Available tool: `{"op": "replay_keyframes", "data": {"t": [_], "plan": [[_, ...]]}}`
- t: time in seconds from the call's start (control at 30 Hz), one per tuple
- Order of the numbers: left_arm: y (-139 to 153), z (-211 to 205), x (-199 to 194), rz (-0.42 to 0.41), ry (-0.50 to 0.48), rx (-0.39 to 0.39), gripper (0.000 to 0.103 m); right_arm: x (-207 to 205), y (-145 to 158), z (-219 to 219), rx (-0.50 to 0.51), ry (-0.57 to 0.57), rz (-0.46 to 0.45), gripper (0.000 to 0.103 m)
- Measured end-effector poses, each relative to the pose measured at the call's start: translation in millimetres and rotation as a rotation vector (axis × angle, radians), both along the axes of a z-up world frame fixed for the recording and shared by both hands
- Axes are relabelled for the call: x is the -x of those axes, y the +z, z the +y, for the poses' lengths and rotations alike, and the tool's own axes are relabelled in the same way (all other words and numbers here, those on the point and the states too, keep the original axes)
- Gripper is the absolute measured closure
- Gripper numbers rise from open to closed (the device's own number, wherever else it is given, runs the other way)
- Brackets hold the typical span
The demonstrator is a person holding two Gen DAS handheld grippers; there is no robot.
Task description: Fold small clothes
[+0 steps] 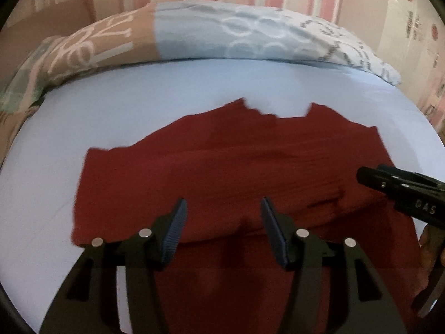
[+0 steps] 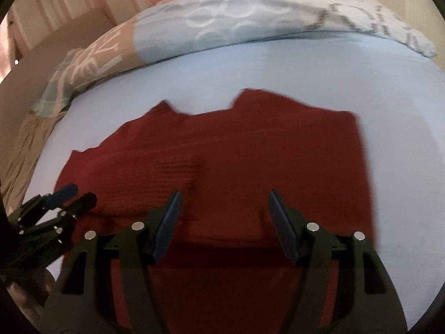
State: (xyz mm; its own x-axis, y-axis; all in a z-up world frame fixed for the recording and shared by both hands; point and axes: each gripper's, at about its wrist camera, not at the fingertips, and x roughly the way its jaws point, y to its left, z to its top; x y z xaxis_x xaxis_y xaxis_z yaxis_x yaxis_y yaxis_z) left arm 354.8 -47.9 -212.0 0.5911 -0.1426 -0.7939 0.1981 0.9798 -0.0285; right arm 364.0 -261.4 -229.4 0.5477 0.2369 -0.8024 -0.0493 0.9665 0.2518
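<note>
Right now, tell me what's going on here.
A person holds a gripper in each hand over a dark red garment spread on a pale blue bedsheet. The left gripper and right gripper both hang open above its folded near part, with nothing between their fingers. A patterned pillow lies behind.

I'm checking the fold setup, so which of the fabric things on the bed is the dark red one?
The red garment, lying flat on the pale blue sheet in front of both hand-held grippers. The patterned pillow behind it is blue, tan and white.
</note>
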Motion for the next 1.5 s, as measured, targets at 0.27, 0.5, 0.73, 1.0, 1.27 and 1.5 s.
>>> {"op": "replay_keyframes", "data": {"t": [0.27,0.5,0.73,1.0,1.27,1.5], "plan": [[6.6,28.1,-2.4,-0.009,0.047,-0.016,0.047,-18.2,-16.0,37.2,0.055,0.052,0.084,0.095],[11.0,38.2,-4.9,-0.019,0.067,-0.017,0.047,-5.3,19.4,39.4,0.14,0.099,-0.085,0.097],[17.7,52.9,-7.1,-0.04,0.102,-0.025,0.047,2.9,65.8,-3.3,0.292,-0.022,-0.321,0.097],[5.1,51.2,-17.4,-0.01,0.104,-0.027,0.047,4.4,2.3,-89.6,0.177,-0.185,-0.039,0.097],[-5.5,40.3,-17.9,0.0,0.064,-0.08,0.047,7.1,-12.8,-91.3,0.161,-0.203,0.009,0.097],[-1.7,40.5,-22.3,-0.006,0.067,-0.068,0.047,32.0,21.1,-106.1,0.072,-0.261,-0.102,0.087]]}}
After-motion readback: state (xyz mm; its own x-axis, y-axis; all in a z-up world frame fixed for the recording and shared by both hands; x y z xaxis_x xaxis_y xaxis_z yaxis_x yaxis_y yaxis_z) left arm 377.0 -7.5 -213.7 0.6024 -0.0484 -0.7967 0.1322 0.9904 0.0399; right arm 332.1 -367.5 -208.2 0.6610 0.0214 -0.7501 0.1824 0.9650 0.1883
